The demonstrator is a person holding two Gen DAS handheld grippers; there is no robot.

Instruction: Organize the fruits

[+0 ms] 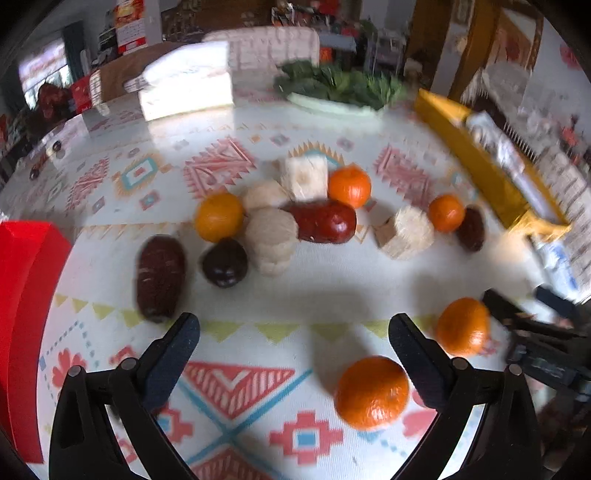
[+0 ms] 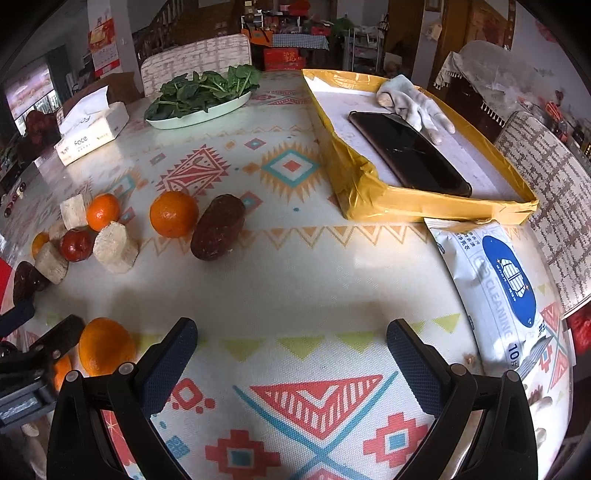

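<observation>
On patterned tablecloth [image 1: 258,295]: five oranges [image 1: 372,392], four red dates [image 1: 161,281], four pale cane chunks [image 1: 406,230]. Yellow tray [image 2: 373,199] holding phone [image 2: 410,155], glove [image 2: 413,101]. Left gripper [image 1: 293,334] and right gripper [image 2: 291,334] spread wide, gripping nothing.

This is a home, most likely the dining part of a living room. The table [image 2: 295,288] has a plastic cover with colourful geometric patterns, and padded chairs [image 2: 195,61] with a brick-like fabric stand around it. On the table are everyday household things: a tissue box [image 2: 94,133], an oval plate of green leafy vegetables [image 2: 199,105], a pack of cleaning wipes [image 2: 495,284], and a yellow-taped cardboard tray [image 2: 369,184] holding a phone [image 2: 410,155] and a glove [image 2: 413,101]. Behind the table there are crowded shelves, red gift boxes [image 2: 282,57], a wall calendar [image 2: 105,48] and wooden doors [image 2: 476,33].
</observation>
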